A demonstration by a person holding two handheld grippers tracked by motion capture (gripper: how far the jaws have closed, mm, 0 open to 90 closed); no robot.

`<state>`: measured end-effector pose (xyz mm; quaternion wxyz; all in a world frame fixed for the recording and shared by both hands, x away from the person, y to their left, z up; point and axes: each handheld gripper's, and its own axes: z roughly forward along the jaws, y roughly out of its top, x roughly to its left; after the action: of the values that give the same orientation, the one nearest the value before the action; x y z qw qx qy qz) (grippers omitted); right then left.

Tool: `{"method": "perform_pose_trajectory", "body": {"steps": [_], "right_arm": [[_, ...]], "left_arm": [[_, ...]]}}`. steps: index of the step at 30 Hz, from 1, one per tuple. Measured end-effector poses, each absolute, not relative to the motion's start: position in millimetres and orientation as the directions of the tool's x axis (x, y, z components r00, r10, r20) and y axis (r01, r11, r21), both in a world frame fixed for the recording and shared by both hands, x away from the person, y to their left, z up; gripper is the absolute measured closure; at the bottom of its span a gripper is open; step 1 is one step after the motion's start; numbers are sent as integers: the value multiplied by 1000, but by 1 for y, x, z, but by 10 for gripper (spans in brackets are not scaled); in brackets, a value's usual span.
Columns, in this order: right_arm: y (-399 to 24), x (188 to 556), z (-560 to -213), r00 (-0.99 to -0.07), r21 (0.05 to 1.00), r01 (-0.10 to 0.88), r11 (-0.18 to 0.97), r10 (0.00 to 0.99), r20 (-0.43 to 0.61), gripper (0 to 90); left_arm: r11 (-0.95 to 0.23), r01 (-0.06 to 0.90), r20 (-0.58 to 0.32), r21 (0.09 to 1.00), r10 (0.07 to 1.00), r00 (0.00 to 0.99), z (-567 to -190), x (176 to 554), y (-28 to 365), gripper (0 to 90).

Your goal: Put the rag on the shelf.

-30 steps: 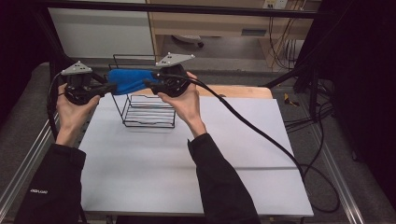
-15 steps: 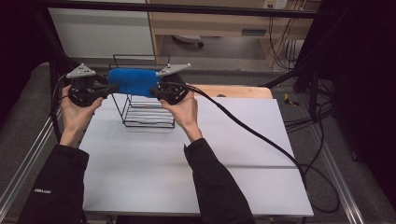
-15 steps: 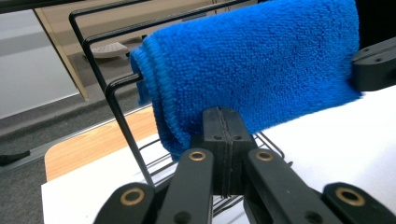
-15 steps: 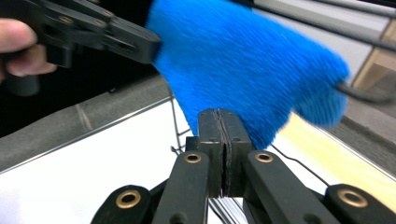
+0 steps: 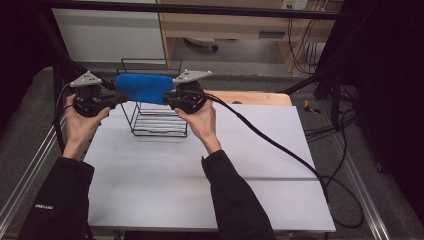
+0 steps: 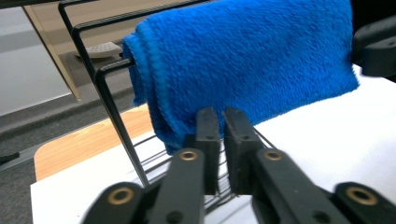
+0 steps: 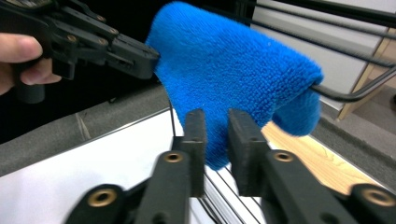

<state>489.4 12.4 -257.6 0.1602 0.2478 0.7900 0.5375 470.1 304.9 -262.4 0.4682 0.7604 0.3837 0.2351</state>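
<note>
A folded blue towel [image 5: 144, 88] hangs over the top bar of a black wire rack [image 5: 160, 125] at the back left of the white table [image 5: 200, 175]. My left gripper [image 5: 124, 98] is at the towel's left end and my right gripper [image 5: 167, 96] at its right end, both above the table. In the left gripper view the jaws [image 6: 222, 114] stand almost together at the towel's [image 6: 252, 60] lower edge, beside a rack bar [image 6: 112, 107]. In the right gripper view the towel's [image 7: 233, 79] lower edge sits between the jaws [image 7: 215, 116].
A wooden board [image 5: 250, 97] lies along the table's back edge to the right of the rack. The right gripper's black cable [image 5: 280, 145] trails across the table to its right side. A white panel [image 5: 107, 30] and a shelf unit stand beyond the table.
Both grippers have carried the towel up and toward the back. It has gone from stretched in front of the rack to lying over the rack's top bar.
</note>
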Motion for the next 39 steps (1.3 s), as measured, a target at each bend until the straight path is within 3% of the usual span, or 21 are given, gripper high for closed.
{"method": "perform_pose_trajectory", "body": {"steps": [11,21,29,39], "right_arm": [[-31,471,-247,-802,929,250,272,596,41,424],[-87,460,-262,-768,915,313,256,634,85,174],[-136,452,-286,-729,901,363,238,675,115,80],[-183,435,-327,-705,886,408,222,693,151,38]], "left_arm": [[-305,404,0,862,798,603,-272,450,307,552],[-322,442,-5,837,803,595,-294,438,304,332],[-323,456,-24,829,795,606,-319,427,298,212],[-313,474,-51,823,790,611,-351,415,290,92]]}}
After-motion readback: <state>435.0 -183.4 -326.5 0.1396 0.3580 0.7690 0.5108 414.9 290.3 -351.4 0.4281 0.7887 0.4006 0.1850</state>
